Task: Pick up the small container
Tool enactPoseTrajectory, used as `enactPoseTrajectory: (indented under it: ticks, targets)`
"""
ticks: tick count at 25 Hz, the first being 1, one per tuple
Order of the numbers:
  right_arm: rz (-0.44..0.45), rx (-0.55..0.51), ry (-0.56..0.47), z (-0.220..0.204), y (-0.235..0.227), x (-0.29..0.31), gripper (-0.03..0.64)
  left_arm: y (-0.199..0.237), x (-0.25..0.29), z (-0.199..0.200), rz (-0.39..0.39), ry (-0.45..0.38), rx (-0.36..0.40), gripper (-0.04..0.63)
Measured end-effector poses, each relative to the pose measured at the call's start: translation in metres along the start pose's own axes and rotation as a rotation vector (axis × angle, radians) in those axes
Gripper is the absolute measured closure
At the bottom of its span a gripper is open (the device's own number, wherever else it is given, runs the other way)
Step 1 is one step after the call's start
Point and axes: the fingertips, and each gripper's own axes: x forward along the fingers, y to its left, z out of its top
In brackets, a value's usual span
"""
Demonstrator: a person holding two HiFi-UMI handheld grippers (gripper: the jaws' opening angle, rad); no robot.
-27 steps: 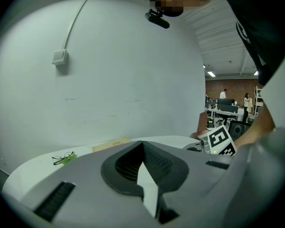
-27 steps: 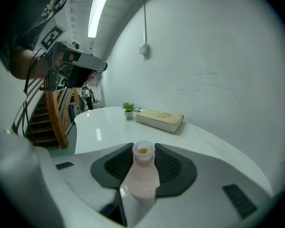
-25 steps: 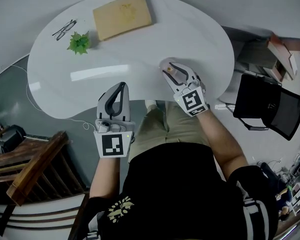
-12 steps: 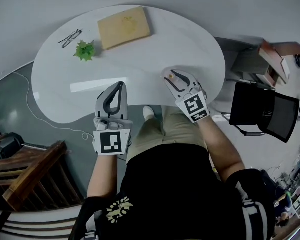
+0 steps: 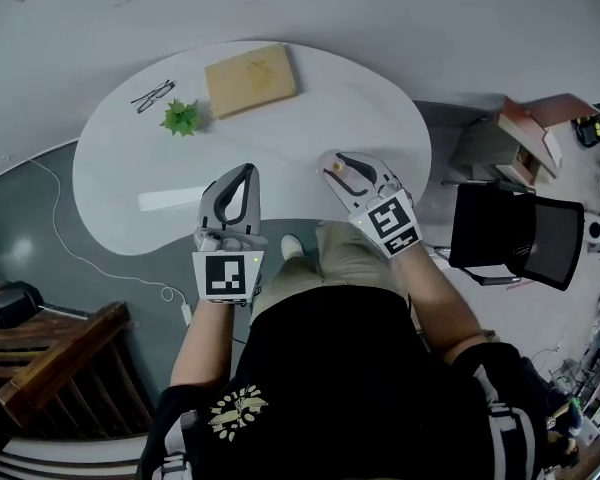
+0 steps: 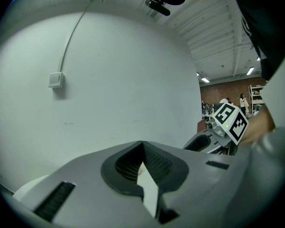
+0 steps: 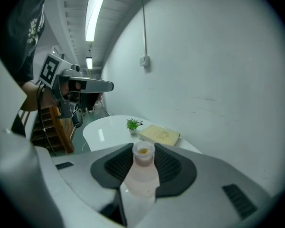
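The person is holding both forearms out ahead of the torso. The left gripper is pointing far, jaws meeting and empty. The right gripper, tilted downward, is clamping the small container between its pads.

On white rounded surface, far side: tan rectangular board; small green potted plant just left; black-framed glasses leftmost. Small translucent container in right gripper, above near edge. Black chair off right.

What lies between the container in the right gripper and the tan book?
Only bare white table, per the head view. The small container sits clamped in the right gripper; the tan book lies beyond.
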Motion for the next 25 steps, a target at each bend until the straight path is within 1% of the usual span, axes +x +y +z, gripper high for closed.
enactPoseTrajectory:
  ticks: [3, 6, 11, 14, 19, 25]
  targets:
    - [0.007, -0.008, -0.016, 0.021, 0.003, -0.013, 0.465, -0.005, -0.006, 0.01, -0.01, -0.002, 0.017, 0.577]
    - [0.003, -0.025, -0.032, 0.04, 0.006, -0.024, 0.463, -0.005, -0.013, 0.016, -0.013, 0.017, 0.02, 0.577]
    - [0.004, -0.031, -0.011, 0.062, 0.013, -0.041, 0.465, 0.002, -0.022, 0.035, -0.003, -0.009, 0.031, 0.577]
    - [0.001, -0.041, -0.029, 0.074, 0.017, -0.047, 0.465, 0.003, -0.026, 0.042, -0.006, -0.022, 0.035, 0.577]
    - [-0.01, -0.054, -0.037, 0.085, 0.021, -0.056, 0.463, 0.001, -0.03, 0.048, -0.02, -0.041, 0.036, 0.577]
    - [-0.018, -0.049, -0.022, 0.083, 0.024, -0.06, 0.465, -0.004, -0.033, 0.05, -0.045, -0.057, 0.031, 0.577]
